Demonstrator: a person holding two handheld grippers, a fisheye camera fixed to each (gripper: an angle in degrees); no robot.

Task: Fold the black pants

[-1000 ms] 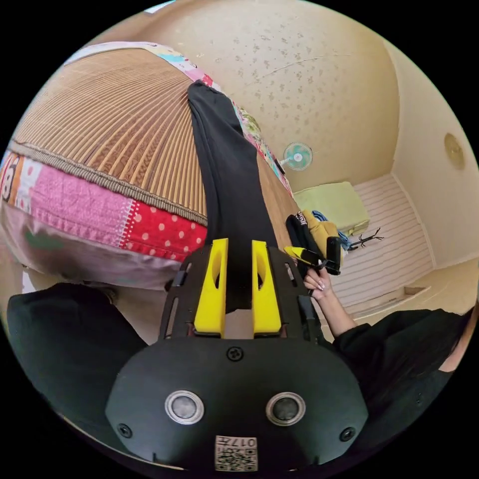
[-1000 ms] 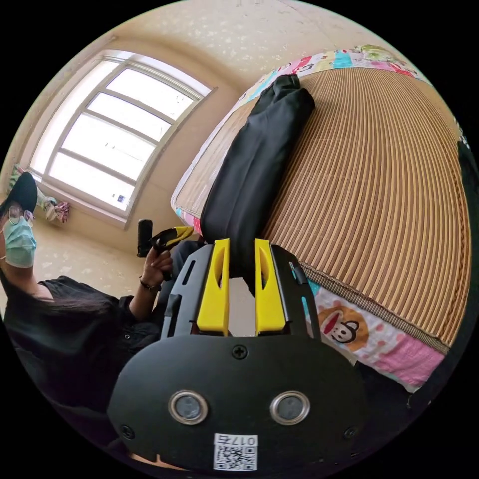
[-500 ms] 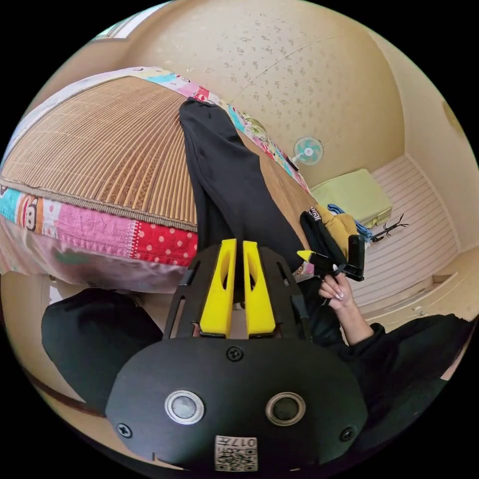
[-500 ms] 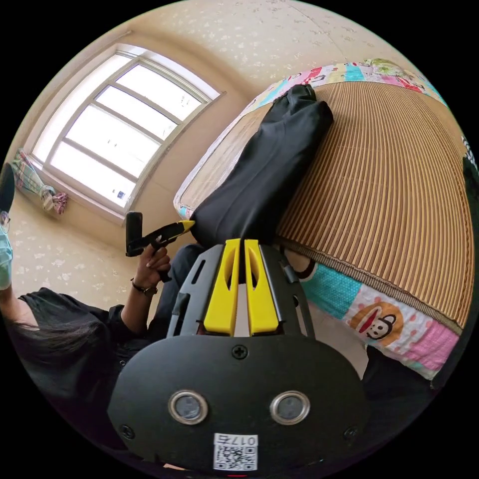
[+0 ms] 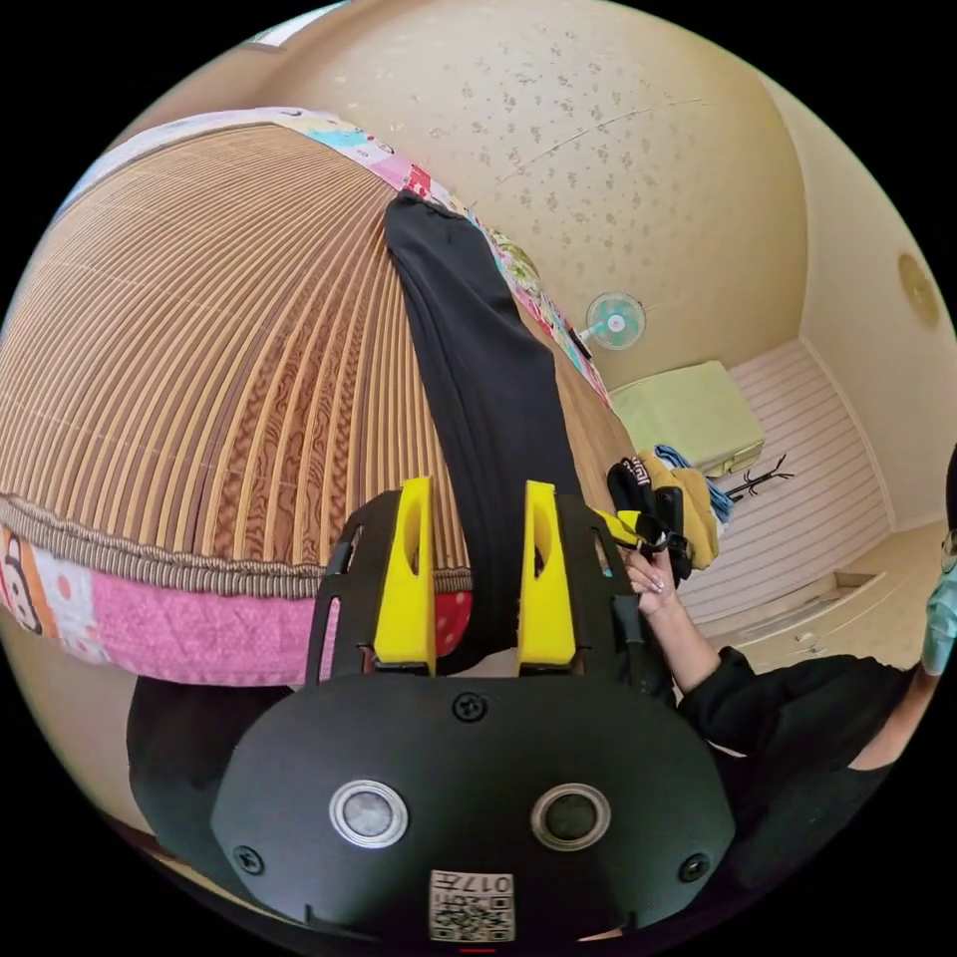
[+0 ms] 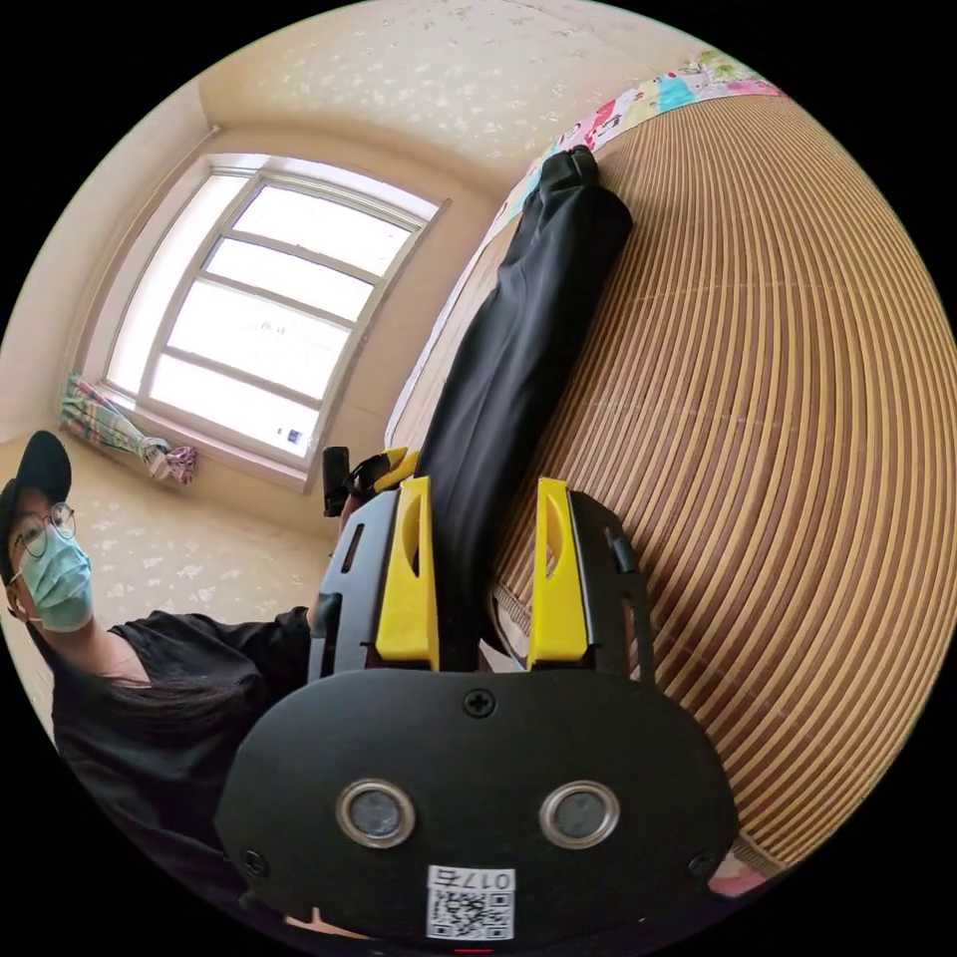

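Jaws of both grippers were pressed together half a second ago; now they are spread wide. Black pants (image 5: pixel 478 399) are laid long on the bamboo mat (image 5: pixel 199 349), between the yellow jaws of the left gripper (image 5: pixel 477 498) and right gripper (image 6: pixel 482 498).

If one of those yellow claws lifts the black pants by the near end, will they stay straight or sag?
Probably sag: the black pants lie limp and flat, following the bamboo mat and drooping over the bed edge. They look thin, so likely light. The ribbed mat may drag on the cloth a little. Both the left gripper and right gripper stand open.
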